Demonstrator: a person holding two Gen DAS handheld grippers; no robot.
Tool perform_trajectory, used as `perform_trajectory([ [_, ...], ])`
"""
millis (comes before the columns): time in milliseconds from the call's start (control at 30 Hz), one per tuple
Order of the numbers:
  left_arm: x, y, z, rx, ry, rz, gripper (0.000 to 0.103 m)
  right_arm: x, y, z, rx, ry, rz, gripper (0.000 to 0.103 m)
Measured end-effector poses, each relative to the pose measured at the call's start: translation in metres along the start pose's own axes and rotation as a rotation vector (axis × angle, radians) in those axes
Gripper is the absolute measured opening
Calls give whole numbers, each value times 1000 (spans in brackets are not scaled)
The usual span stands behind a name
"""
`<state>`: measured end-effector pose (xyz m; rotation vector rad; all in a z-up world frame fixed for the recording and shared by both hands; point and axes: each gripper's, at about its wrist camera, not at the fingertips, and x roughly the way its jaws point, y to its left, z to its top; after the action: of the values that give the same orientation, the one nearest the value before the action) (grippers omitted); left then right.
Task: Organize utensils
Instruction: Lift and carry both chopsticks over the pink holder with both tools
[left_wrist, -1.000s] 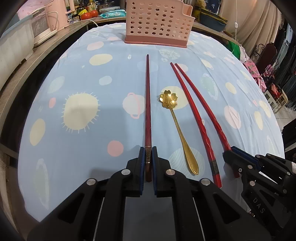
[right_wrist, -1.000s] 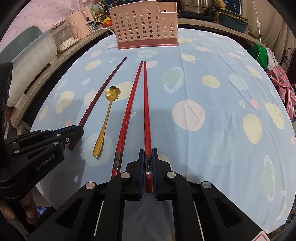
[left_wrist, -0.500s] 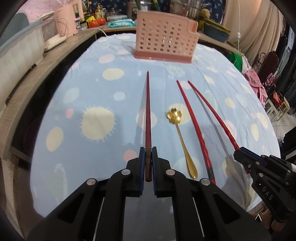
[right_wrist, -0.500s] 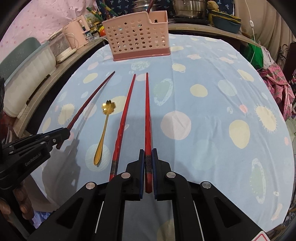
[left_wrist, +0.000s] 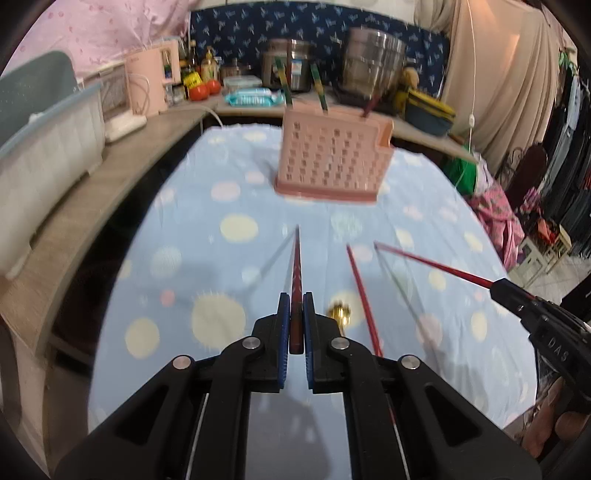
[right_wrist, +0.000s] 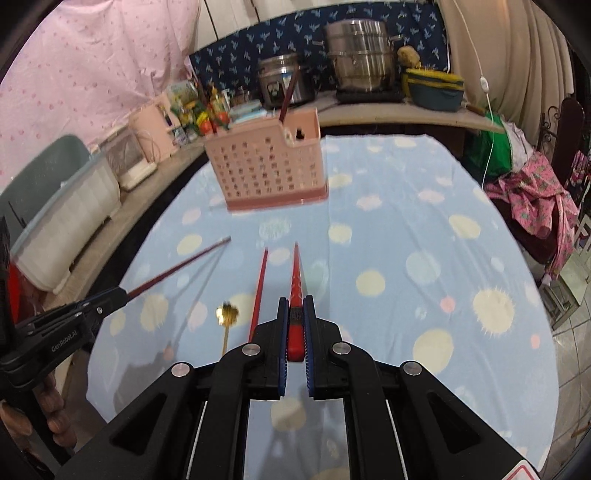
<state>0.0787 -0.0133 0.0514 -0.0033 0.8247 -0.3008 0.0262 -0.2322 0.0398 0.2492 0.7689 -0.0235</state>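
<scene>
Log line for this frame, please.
left tool: shut on dark red chopstick | right tool: shut on red chopstick | spoon, third chopstick: on cloth

Left claw (left_wrist: 296, 325): black plastic linkage arms with round silver screws; blue ribbed pads (left_wrist: 283, 332) line the fingers; white "GenRobot.AI" lettering on its side; right claw (right_wrist: 295, 325) built alike, marked "DAS" in the left view.

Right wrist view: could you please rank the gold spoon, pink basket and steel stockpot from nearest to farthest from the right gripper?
From the right gripper:
1. Gold spoon, just to its left on the cloth.
2. Pink basket, ahead on the table.
3. Steel stockpot, on the counter behind.
</scene>
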Motion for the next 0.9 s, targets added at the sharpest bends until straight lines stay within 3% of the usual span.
perform_trajectory([
  [467, -16, 6, 93, -14, -179, -4, 7, -9, -15, 88, 43, -169, 7, 7],
  [733, -19, -2, 143, -13, -245, -44, 7, -6, -20, 130, 77, -222, 37, 7],
  [900, -35, -15, 184, -1, -340, -80, 7, -12, -21, 162, 96, -286, 60, 7],
])
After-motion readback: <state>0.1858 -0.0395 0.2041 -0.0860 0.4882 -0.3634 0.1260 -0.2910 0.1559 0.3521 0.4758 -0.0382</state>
